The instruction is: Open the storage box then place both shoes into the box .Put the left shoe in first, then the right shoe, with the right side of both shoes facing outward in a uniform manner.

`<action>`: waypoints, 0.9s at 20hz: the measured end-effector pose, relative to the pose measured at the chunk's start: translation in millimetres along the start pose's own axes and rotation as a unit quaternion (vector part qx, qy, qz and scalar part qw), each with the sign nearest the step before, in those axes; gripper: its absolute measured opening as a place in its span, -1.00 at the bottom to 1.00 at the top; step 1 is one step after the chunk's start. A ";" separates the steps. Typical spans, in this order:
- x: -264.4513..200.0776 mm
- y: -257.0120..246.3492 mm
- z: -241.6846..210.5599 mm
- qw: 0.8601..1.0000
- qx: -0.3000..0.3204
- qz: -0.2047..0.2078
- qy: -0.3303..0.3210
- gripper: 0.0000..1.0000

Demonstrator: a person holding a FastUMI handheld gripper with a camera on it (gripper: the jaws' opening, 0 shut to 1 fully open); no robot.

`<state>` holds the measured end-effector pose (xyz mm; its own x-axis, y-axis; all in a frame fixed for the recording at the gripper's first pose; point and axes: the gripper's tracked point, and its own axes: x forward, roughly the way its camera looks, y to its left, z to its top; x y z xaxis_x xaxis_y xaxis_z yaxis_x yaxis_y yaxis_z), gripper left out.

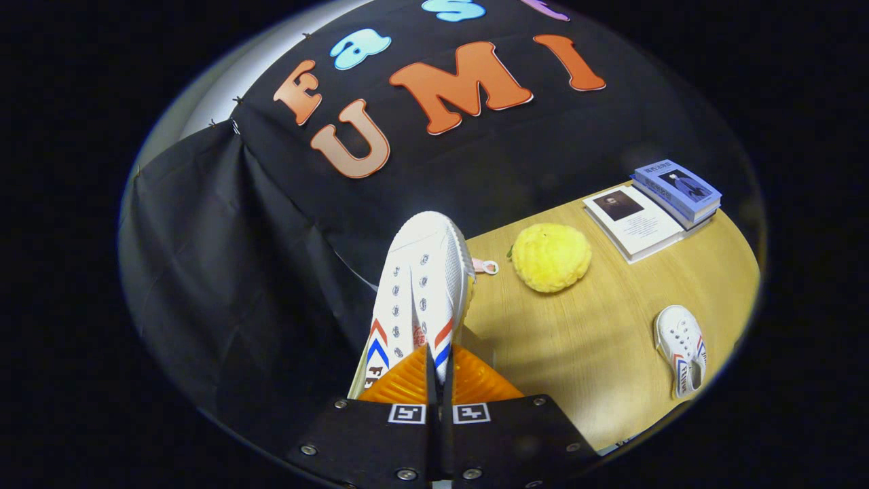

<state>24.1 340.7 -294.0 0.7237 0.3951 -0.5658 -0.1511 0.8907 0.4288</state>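
My gripper [438,363] is shut on a white canvas shoe [421,285] with red and blue chevrons. Both fingers pinch it near the heel opening. The shoe points away from me, toe up toward the booth wall, lifted clear of the wooden table [597,339]. The second white shoe [681,356], with the same stripes, lies on the table far off to the right of the fingers. I see no storage box from here.
A yellow plush ball [550,257] rests on the table just right of the held shoe's toe, with a small pink tag [485,265] beside it. Beyond it lie a white book [634,221] and stacked blue books [677,190]. Black cloth hangs left.
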 end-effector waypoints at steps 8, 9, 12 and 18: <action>54.6 54.7 -61.2 0.999 -0.031 0.005 0.043 -1.00; 60.4 59.4 -70.0 0.998 -0.035 0.008 0.050 -1.00; 72.5 75.4 -84.4 0.997 -0.046 0.010 0.060 -0.99; 85.5 74.9 -114.7 0.995 -0.056 -0.013 0.080 -1.00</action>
<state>-2.6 467.0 -391.1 0.6135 0.3937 -0.6846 -0.2135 0.9173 0.3362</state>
